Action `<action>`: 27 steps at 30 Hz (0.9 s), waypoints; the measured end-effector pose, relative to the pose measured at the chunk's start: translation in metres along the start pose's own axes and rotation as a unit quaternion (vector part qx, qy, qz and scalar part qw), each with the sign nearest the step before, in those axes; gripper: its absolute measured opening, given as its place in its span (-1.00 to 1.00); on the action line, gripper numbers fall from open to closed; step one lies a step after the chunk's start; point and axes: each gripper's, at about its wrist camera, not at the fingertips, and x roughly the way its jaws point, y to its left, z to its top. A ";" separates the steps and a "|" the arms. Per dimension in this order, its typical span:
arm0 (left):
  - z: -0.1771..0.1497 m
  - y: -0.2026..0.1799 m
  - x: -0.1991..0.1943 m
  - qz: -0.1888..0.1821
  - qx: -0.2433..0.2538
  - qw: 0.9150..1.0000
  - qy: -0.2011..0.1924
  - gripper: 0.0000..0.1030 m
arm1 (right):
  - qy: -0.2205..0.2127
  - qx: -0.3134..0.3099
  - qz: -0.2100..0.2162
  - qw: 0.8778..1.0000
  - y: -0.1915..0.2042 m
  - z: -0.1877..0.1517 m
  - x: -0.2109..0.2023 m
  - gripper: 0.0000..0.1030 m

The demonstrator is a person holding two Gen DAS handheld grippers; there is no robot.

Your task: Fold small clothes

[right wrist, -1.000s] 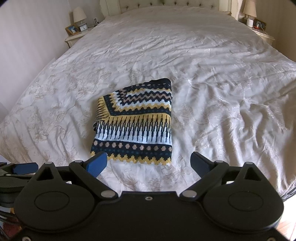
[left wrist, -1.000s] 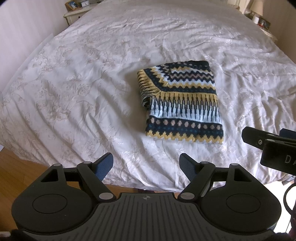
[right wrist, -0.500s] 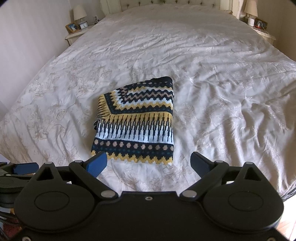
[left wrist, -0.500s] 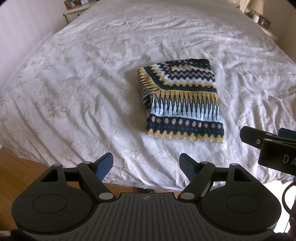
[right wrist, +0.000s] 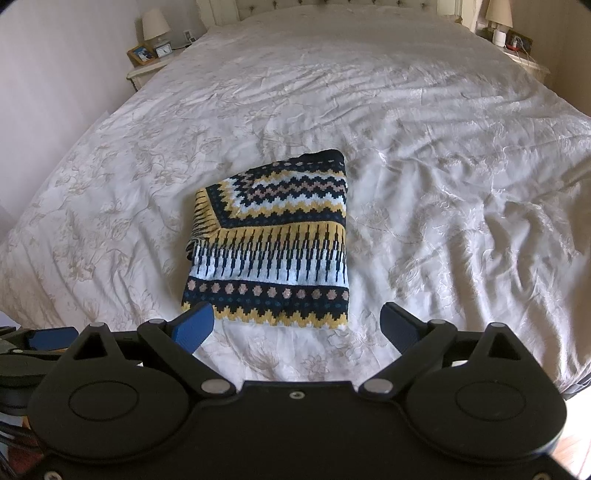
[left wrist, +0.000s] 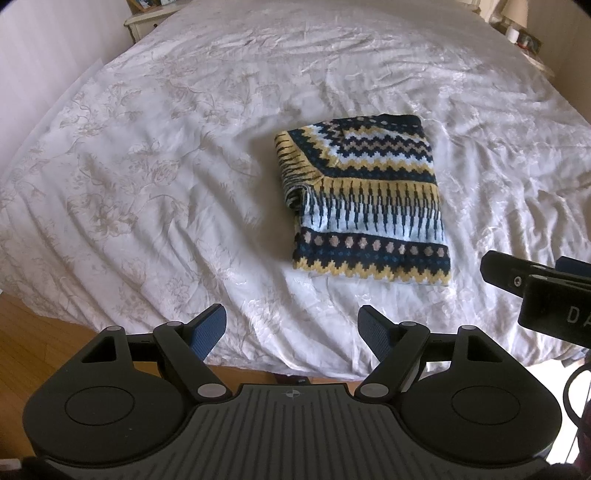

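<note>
Lying folded into a neat rectangle on the bed [left wrist: 147, 147], the sweater [left wrist: 364, 199] shows bands of navy, yellow, pale blue and tan zigzags, with a row of dots near its closest hem. In the left wrist view it sits at about 1 o'clock from the frame's centre; in the right wrist view it sits just left of centre, its near hem close above the fingers. One side (the left one in both views) bulges a little where layers are tucked under.

The left gripper [left wrist: 291, 326] hangs over the near edge of the bed with its blue-padded fingers [left wrist: 208, 332] spread wide apart, nothing between them and nothing touched. The right gripper [right wrist: 297, 325] is likewise spread wide and empty, its fingers [right wrist: 194, 326] above the cover just short of the sweater's hem; whether the left pad overlaps the hem's corner or only appears to from this angle, I cannot tell. Part of the right gripper also shows at 3 o'clock in the left view.

A white floral cover, creased all over, spreads across the bed. A nightstand [right wrist: 147, 72] at 11 o'clock carries a lamp [right wrist: 155, 27].
</note>
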 end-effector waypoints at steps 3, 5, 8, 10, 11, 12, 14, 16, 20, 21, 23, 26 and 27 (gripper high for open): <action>0.001 0.002 0.002 0.000 -0.001 1.000 0.001 0.51 | 0.000 0.000 0.001 1.000 0.000 0.000 0.001 0.88; 0.002 0.002 0.002 0.000 -0.001 1.000 0.002 0.51 | 0.000 -0.001 0.001 1.000 0.000 0.000 0.001 0.88; 0.003 0.003 0.003 -0.001 -0.001 1.000 0.003 0.51 | 0.000 -0.001 0.000 1.000 0.000 0.000 0.000 0.88; 0.003 0.002 0.003 -0.001 -0.001 1.000 0.003 0.51 | 0.000 -0.001 0.001 1.000 0.000 0.001 0.001 0.88; 0.003 0.002 0.002 -0.001 -0.001 1.000 0.003 0.51 | 0.000 0.000 0.001 1.000 0.000 0.001 0.001 0.88; 0.003 0.002 0.003 -0.001 -0.001 1.000 0.003 0.51 | 0.000 0.000 0.002 1.000 0.000 0.001 0.001 0.88; 0.003 0.002 0.002 -0.001 -0.001 1.000 0.003 0.51 | 0.000 0.000 0.001 1.000 0.001 0.001 0.002 0.88; 0.002 0.002 0.002 -0.001 -0.001 1.000 0.003 0.51 | 0.000 0.000 0.001 1.000 0.001 0.001 0.002 0.88; 0.003 0.001 0.002 -0.001 0.000 1.000 0.002 0.51 | 0.000 0.000 0.002 1.000 0.000 0.001 0.002 0.88; 0.003 0.001 0.002 -0.001 0.000 1.000 0.002 0.51 | 0.000 -0.001 0.002 1.000 0.000 0.001 0.002 0.88; 0.002 0.000 0.002 -0.001 0.000 1.000 0.000 0.51 | 0.000 0.000 0.002 1.000 0.001 0.001 0.002 0.88; 0.002 -0.001 0.000 0.002 0.001 1.000 -0.003 0.51 | 0.000 0.000 0.002 1.000 0.000 0.001 0.002 0.88; 0.002 -0.002 0.000 0.003 0.001 1.000 -0.004 0.50 | 0.001 0.001 0.002 1.000 0.000 0.001 0.002 0.88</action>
